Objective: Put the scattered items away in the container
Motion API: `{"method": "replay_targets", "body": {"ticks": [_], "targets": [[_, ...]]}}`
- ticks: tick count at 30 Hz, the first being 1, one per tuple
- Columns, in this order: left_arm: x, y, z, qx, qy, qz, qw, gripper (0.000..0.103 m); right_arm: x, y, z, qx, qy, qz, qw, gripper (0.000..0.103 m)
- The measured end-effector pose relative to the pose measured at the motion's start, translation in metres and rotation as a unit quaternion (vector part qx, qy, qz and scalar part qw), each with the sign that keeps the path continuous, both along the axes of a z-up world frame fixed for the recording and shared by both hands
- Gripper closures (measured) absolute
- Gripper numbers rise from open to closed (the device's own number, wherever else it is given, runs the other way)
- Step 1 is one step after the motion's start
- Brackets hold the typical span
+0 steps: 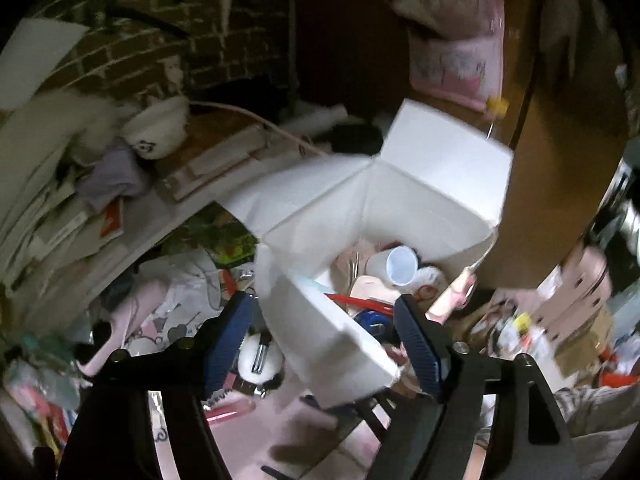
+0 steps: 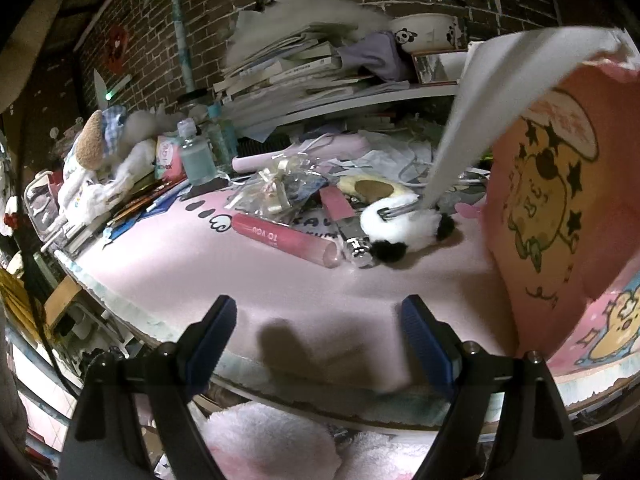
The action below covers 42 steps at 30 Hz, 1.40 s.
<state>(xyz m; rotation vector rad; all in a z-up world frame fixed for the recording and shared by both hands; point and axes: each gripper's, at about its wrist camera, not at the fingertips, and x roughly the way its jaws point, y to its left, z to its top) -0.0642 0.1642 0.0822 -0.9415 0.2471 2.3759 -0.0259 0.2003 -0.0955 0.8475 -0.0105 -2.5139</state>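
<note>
Left wrist view looks down into the container (image 1: 420, 184), a white-lined box with its flaps open, at about one o'clock from the left gripper (image 1: 324, 340). Inside it I count one translucent white cup (image 1: 394, 266) lying on its side, one red stick-like thing (image 1: 360, 302), one blue round object (image 1: 372, 318), and some pinkish pieces that are too blurred to name. The near white flap (image 1: 328, 344) stands between the two blue pads, but they do not press on it; the jaws are wide apart and hold nothing.

Right wrist view shows the pink table mat (image 2: 280, 288) with scattered items at twelve o'clock from the right gripper (image 2: 318, 340): one pink tube (image 2: 280, 238), one white and black plush panda (image 2: 404, 226) with a metal clip, one clear wrapped bundle (image 2: 280, 188). The container's pink printed outside (image 2: 548, 200) fills the three o'clock side. This claw is also wide open and empty, over bare mat.
</note>
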Motion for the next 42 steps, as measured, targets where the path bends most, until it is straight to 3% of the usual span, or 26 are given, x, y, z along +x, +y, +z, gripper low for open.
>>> {"method": "replay_targets", "body": {"ticks": [6, 11, 16, 17, 19, 20, 26, 36, 42], "targets": [[0.02, -0.062, -0.001, 0.021, 0.051, 0.099, 0.9936, 0.018, 0.002, -0.009, 0.004, 0.007, 0.017, 0.009, 1.0, 0.02], [0.034, -0.105, -0.021, 0.036, 0.058, 0.153, 0.986, 0.016, 0.002, -0.019, 0.001, 0.025, 0.021, 0.029, 0.999, 0.02], [0.043, -0.14, -0.046, 0.026, 0.071, 0.199, 0.9771, 0.016, 0.007, -0.034, 0.008, 0.049, 0.062, 0.061, 0.995, 0.021], [0.044, -0.147, -0.051, 0.031, 0.069, 0.204, 0.976, 0.016, 0.006, -0.037, 0.01, 0.054, 0.068, 0.066, 0.994, 0.023], [0.046, -0.16, -0.06, 0.045, 0.063, 0.207, 0.9751, 0.016, 0.001, -0.043, 0.012, 0.06, 0.068, 0.072, 0.993, 0.042], [0.046, -0.167, -0.065, 0.053, 0.06, 0.208, 0.9748, 0.016, -0.003, -0.046, 0.013, 0.066, 0.066, 0.071, 0.993, 0.044], [0.04, -0.196, -0.086, 0.066, 0.043, 0.23, 0.97, 0.016, -0.023, -0.057, 0.011, 0.088, 0.061, 0.059, 0.992, 0.047], [0.031, -0.222, -0.104, 0.097, 0.027, 0.239, 0.9658, 0.016, -0.054, -0.066, 0.006, 0.093, 0.011, 0.065, 0.994, 0.047], [0.031, -0.229, -0.107, 0.104, 0.025, 0.244, 0.9638, 0.016, -0.057, -0.066, 0.004, 0.081, -0.017, 0.074, 0.994, 0.063]]}}
